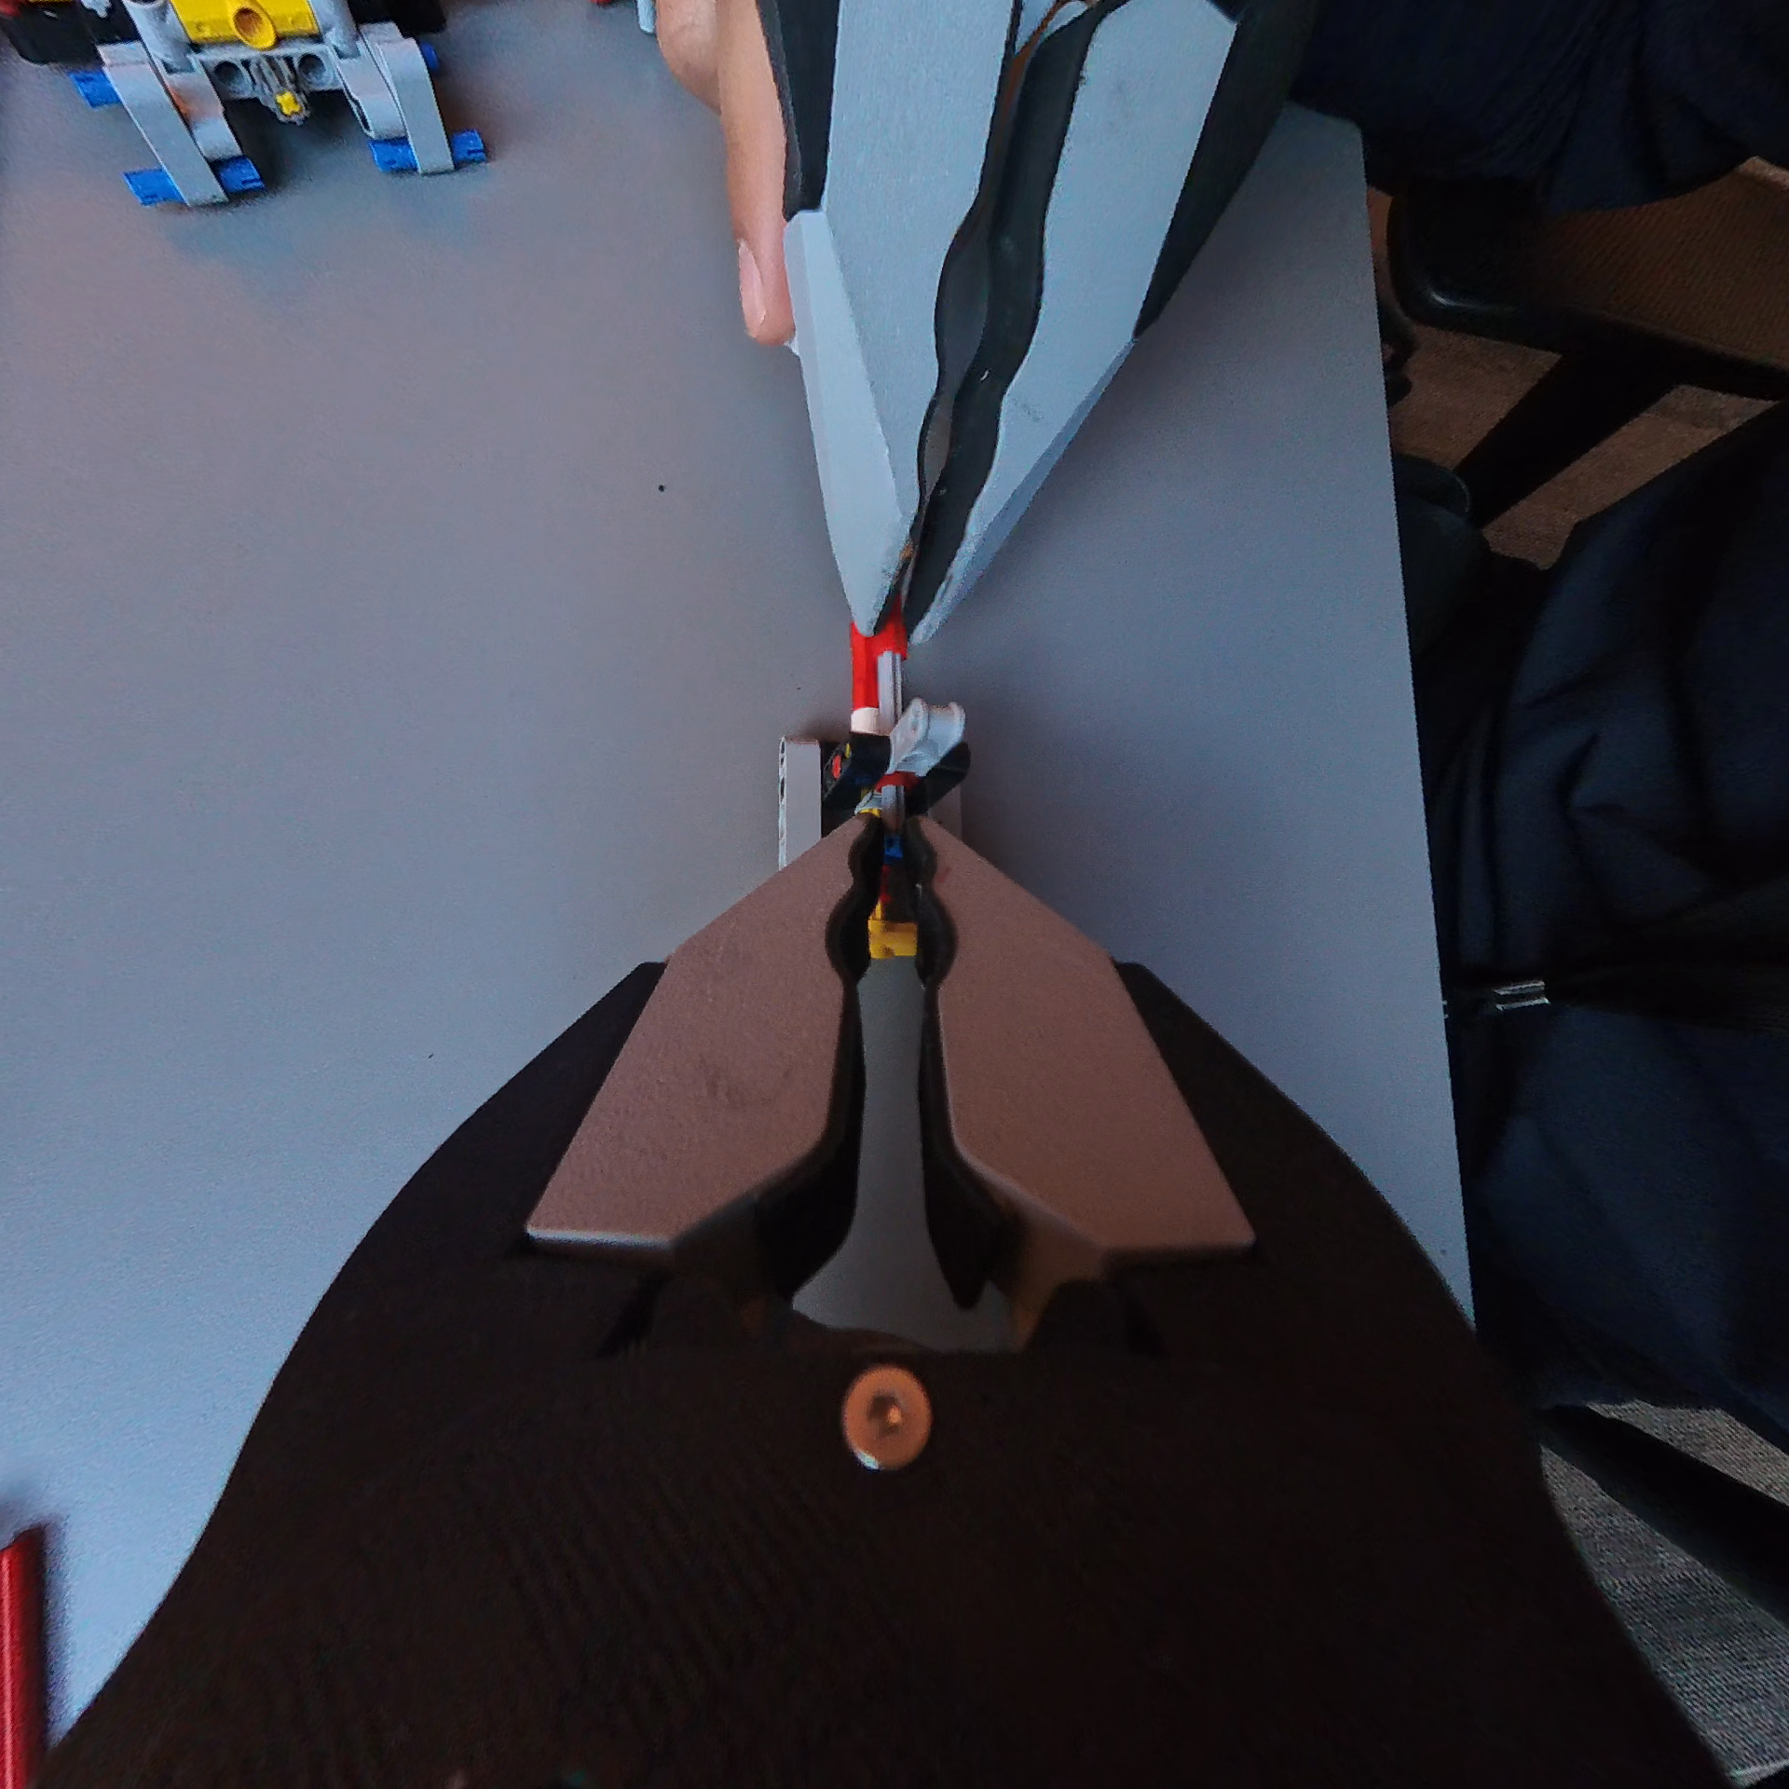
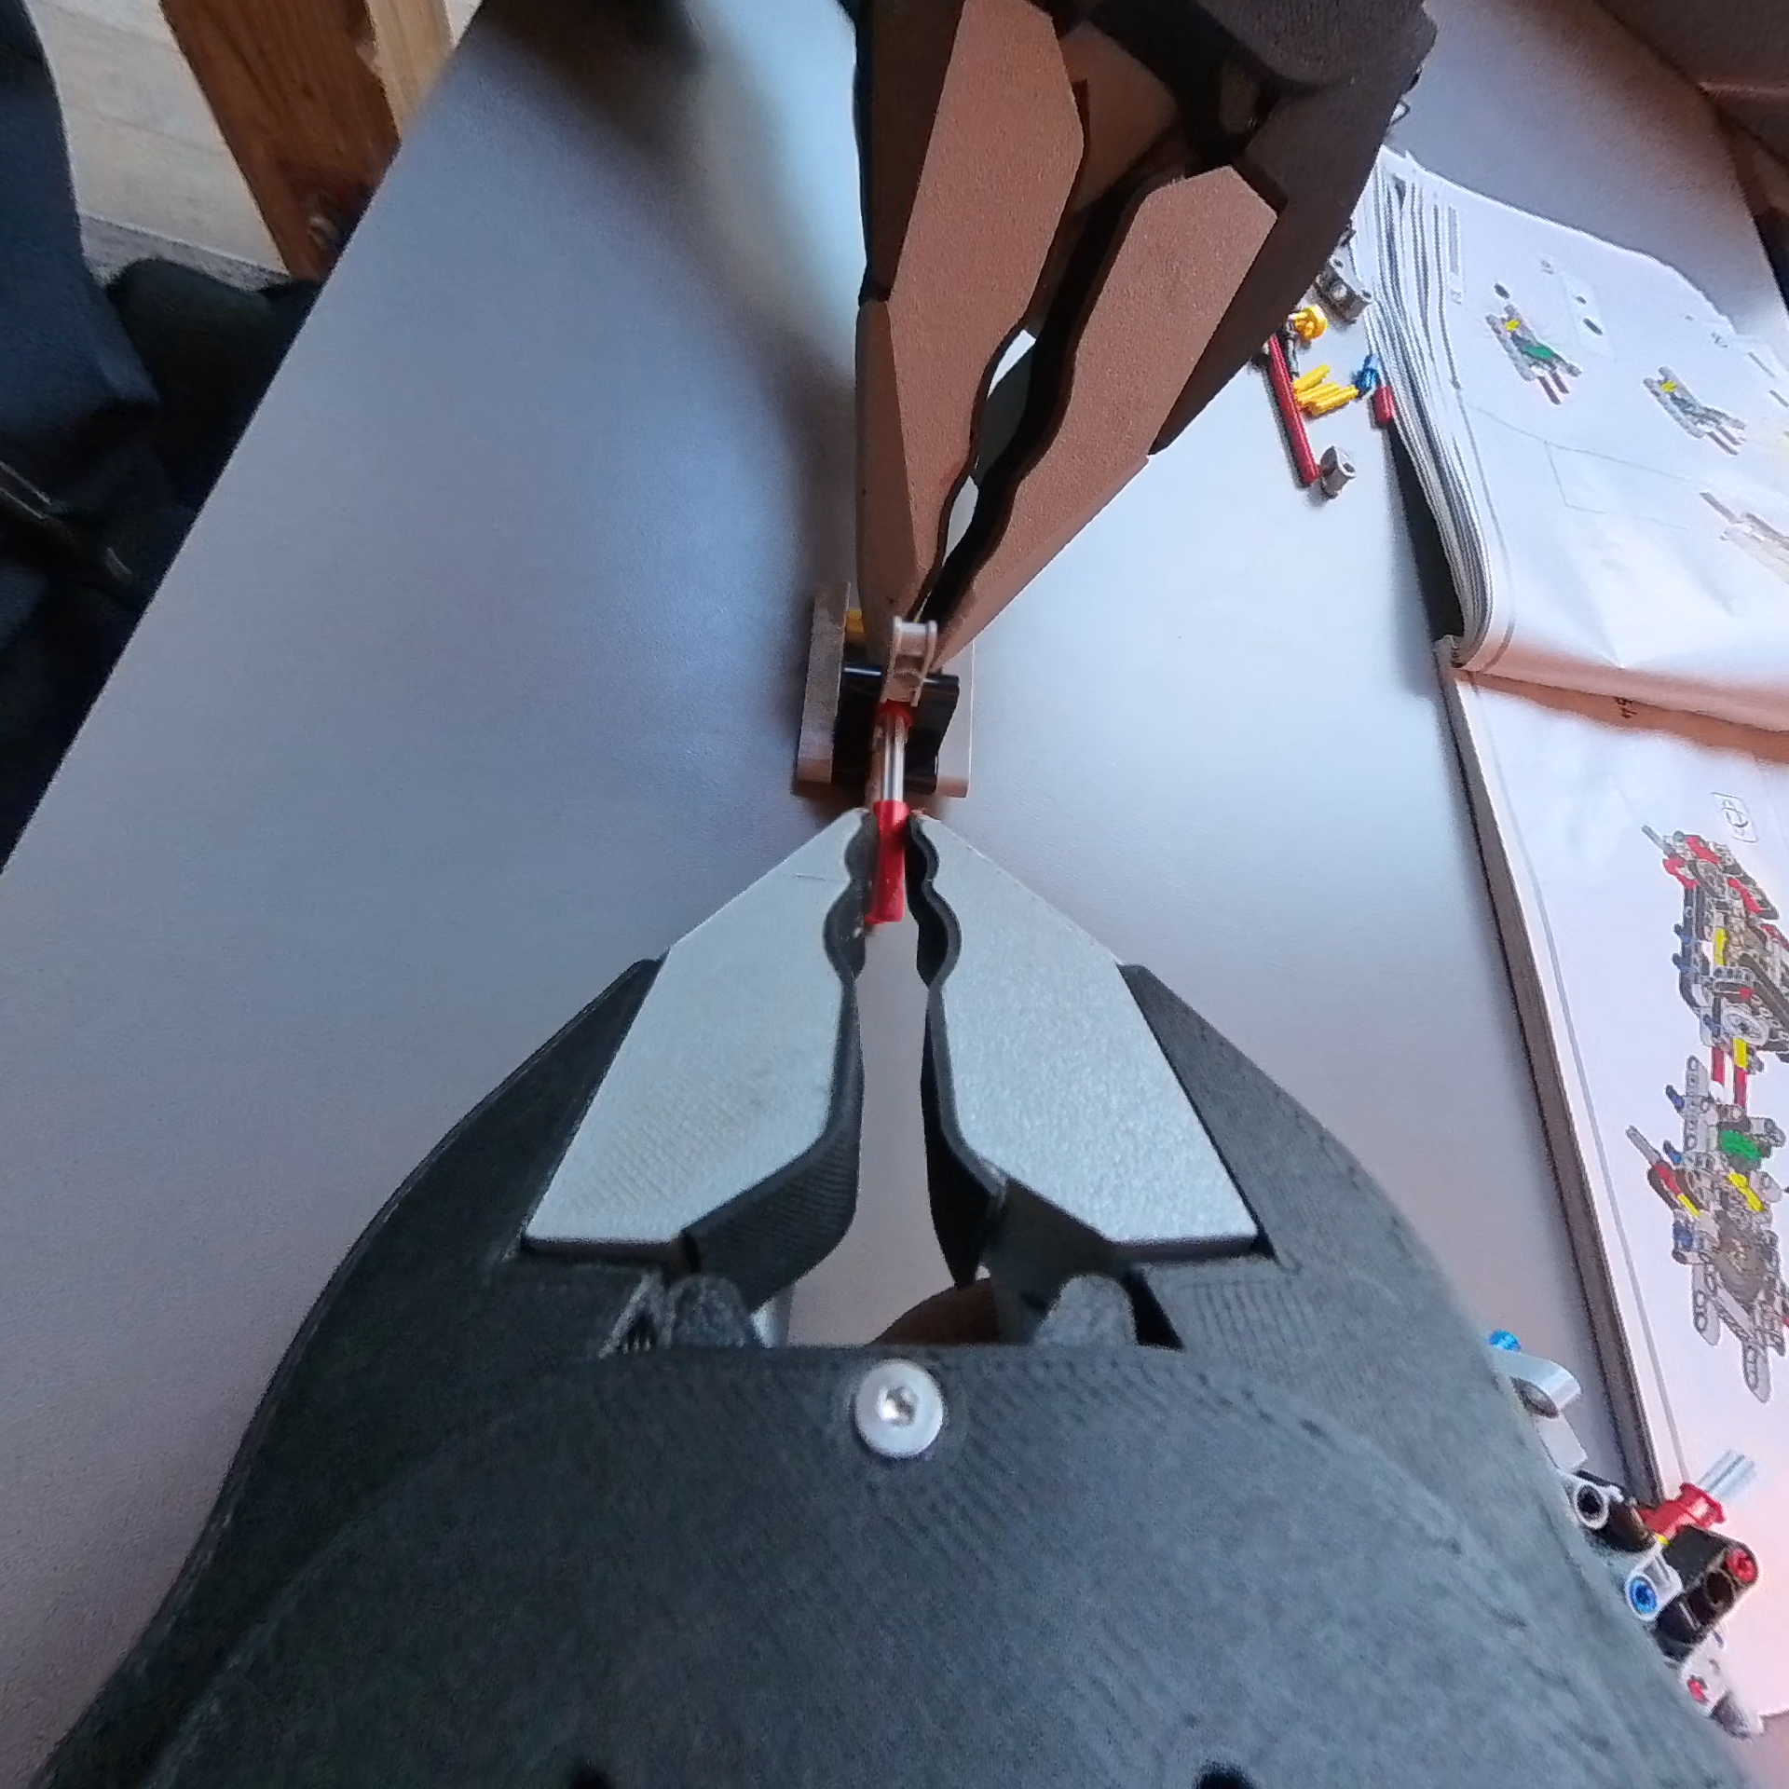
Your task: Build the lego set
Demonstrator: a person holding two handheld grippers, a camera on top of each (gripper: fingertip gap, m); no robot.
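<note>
A small brick assembly (image 2: 886, 716) is held between the two facing hand-held grippers above the counter (image 2: 484, 678). An open booklet (image 2: 1597, 542) lies to its right, with loose parts (image 2: 1317, 407) beside it.

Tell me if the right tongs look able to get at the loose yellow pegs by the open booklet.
Probably not as things stand. The right tongs are shut on a red peg, and the left tongs stand between them and the yellow pegs beside the booklet.
</note>
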